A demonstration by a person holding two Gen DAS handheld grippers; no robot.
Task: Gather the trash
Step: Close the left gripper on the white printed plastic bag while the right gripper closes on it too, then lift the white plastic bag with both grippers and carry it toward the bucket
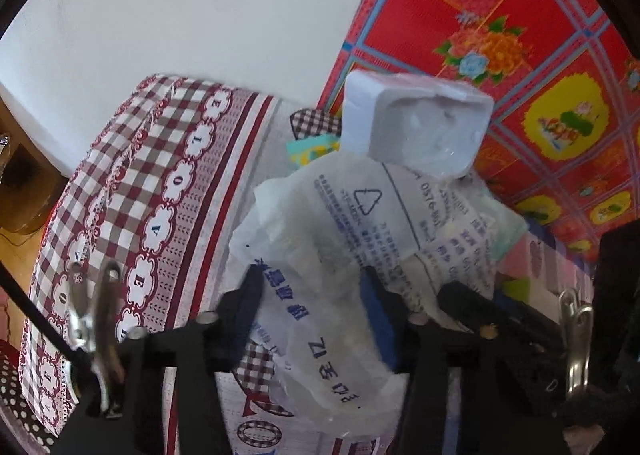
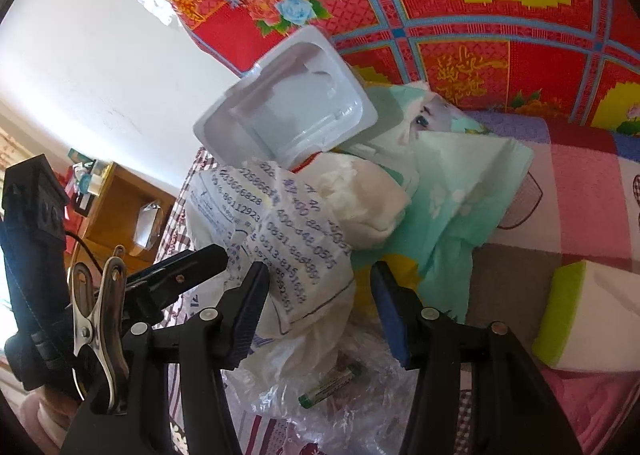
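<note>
1. A red floral cloth (image 2: pixel 500 35) hangs as the backdrop, behind everything else; it shows in the left wrist view too (image 1: pixel 540 55).
2. A checked sheet (image 1: pixel 160 195) in maroon and white lies under and left of the bag, with a pink patchwork quilt (image 2: pixel 592 191) on the bag's right.
3. The bag (image 1: pixel 320 275), a translucent white plastic one with blue print, sits in the middle of the bedding, stuffed with trash; the right wrist view shows its printed side (image 2: pixel 280 239).
4. A mint-green wrapper (image 2: pixel 452 195) pokes out of the bag on its right side, touching a wad of white tissue (image 2: pixel 368 199).
5. A white plastic tray (image 1: pixel 416 123) rests on top of the bag, tilted, hollow side facing the cameras (image 2: pixel 296 111).
6. A white bottle (image 2: pixel 592 323) with a green band lies on the quilt, right of the bag and apart from it.
7. The left gripper (image 1: pixel 316 315) pinches the bag, both fingers pressed into the plastic.
8. The right gripper (image 2: pixel 320 311) is spread around the bag's lower part; its left finger touches the plastic, the right one stands clear.
9. A small green battery (image 2: pixel 328 383) lies on crinkled clear film just below the bag.
</note>
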